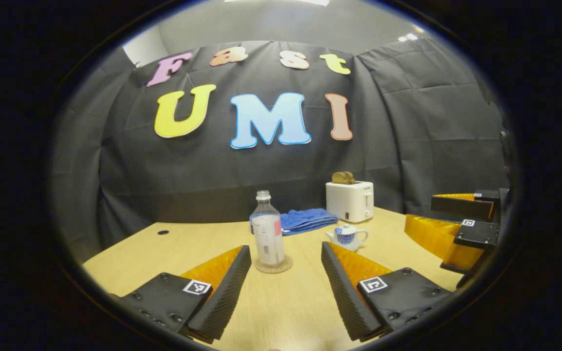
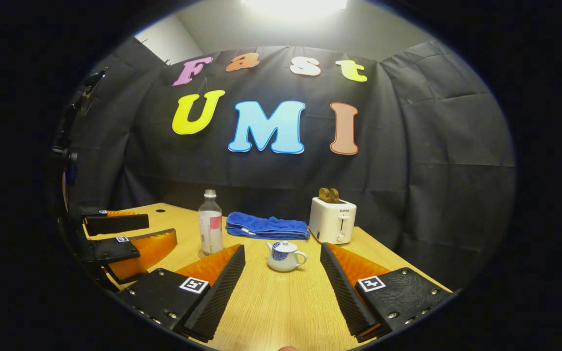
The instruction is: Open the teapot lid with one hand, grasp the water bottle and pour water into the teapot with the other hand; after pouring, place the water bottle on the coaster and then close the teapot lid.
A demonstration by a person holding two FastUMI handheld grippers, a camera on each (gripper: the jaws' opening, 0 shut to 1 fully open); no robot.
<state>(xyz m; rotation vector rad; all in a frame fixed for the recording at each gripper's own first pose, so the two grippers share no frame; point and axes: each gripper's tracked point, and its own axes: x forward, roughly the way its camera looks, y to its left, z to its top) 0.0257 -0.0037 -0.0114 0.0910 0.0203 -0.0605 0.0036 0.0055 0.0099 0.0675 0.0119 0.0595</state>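
On the wooden table [image 1: 300, 312], straight ahead of the left gripper [image 1: 286, 273], the water bottle [image 1: 267, 229] stands upright on the round coaster [image 1: 274, 265]. Its long axis is vertical and it sits almost on the middle line between the two fingers of this gripper, a little beyond the tips and not touching them. The jaws of the left gripper are wide apart and hold nothing. The teapot [image 1: 347, 237] is to the right of the bottle in the left gripper view, with its lid [image 1: 347, 228] still on. In the right gripper view the teapot [image 2: 285, 257] lies straight ahead, between the finger lines of the right gripper [image 2: 283, 270], just beyond the tips. The jaws of this gripper are also wide open and empty. The bottle [image 2: 210, 224] is off to its left there, near the other gripper. So I judge that the left gripper is the nearer one for the bottle and the right gripper is the nearer one for the lid. No step of the task seems done yet. For the bottle a level approach forward should bring the fingers on both sides of its body. The lid knob is small, so the right gripper probably must come from above. Behind stand a blue towel [image 2: 267, 226] and a white toaster [image 2: 332, 220], well apart from both.
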